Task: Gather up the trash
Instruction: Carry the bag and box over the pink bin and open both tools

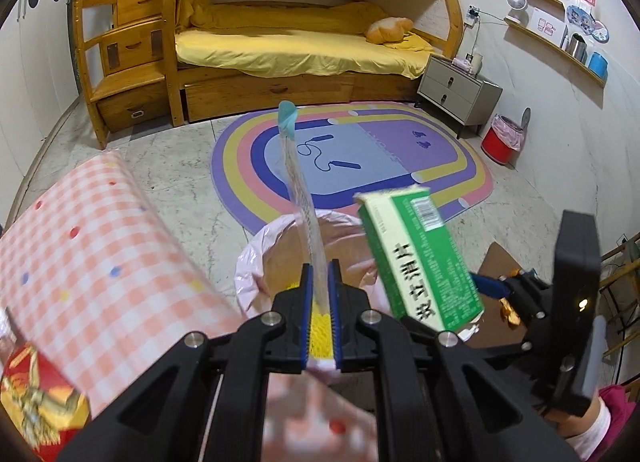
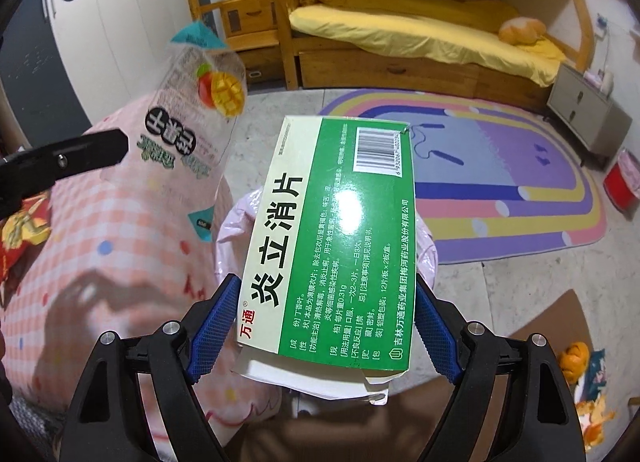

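Note:
My left gripper point(image 1: 320, 274) is shut on a clear plastic snack wrapper point(image 1: 298, 181) with a teal top, held edge-on above a bin lined with a pink bag point(image 1: 250, 262). The wrapper also shows in the right wrist view point(image 2: 192, 109), with a mango picture. My right gripper point(image 2: 326, 302) is shut on a green and white medicine box point(image 2: 340, 229), held above the same pink-lined bin point(image 2: 232, 225). The box shows in the left wrist view point(image 1: 420, 258), just right of the wrapper.
A table with a pink checked cloth point(image 1: 92, 246) stands left of the bin, with a red snack packet point(image 1: 36, 394) on it. Orange peel point(image 2: 576, 358) lies on the brown surface at right. A rainbow rug point(image 1: 352, 165), bunk bed point(image 1: 296, 45), grey nightstand point(image 1: 456, 89) and red bin point(image 1: 502, 139) lie beyond.

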{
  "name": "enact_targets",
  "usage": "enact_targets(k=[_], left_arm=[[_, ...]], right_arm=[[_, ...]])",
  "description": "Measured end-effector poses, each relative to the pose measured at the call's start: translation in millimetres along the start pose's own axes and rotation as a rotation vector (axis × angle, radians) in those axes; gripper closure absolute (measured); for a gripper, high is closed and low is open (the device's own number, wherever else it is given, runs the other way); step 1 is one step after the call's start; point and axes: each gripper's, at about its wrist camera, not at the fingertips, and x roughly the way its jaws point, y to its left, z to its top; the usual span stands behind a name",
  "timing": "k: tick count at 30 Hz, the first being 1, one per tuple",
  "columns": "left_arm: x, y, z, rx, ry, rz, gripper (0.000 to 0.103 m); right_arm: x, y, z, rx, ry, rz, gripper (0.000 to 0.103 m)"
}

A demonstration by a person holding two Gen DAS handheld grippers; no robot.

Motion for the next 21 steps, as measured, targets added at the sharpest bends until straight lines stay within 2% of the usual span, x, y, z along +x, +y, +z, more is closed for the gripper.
enact_targets(k=[2, 3, 5, 6, 8, 14, 21], left_arm=[[8.3, 1.4, 5.8, -0.007, -0.001, 0.001, 0.095], [12.1, 2.8, 8.5, -0.014, -0.005, 0.006, 0.091], [15.5, 6.0, 10.8, -0.03, -0.005, 0.02, 0.06], [15.3, 9.5, 10.4, -0.046, -0.007, 0.033, 0.056], [13.2, 14.8, 8.5, -0.069, -0.002, 0.043, 0.054], [-12.1, 35.2, -8.9, -0.129, -0.005, 0.139, 0.054], [-70.8, 54.7, -34.2, -0.19, -0.044, 0.237, 0.054]], right_arm=[[11.0, -4.2, 3.7, 0.015, -0.005, 0.01, 0.02], [17.5, -6.9, 5.4, 0.025, -0.008, 0.014, 0.016], [25.4, -11.1, 6.1, 0.042, -0.007, 0.016, 0.016], [29.0, -13.7, 5.5, 0.055, 0.007, 0.011, 0.016], [27.1, -16.9, 3.8, 0.082, 0.013, 0.008, 0.016], [-3.2, -21.0, -0.5, 0.132, -0.001, 0.024, 0.016], [-63.6, 12.0, 4.6, 0.076, -0.101, 0.067, 0.019]])
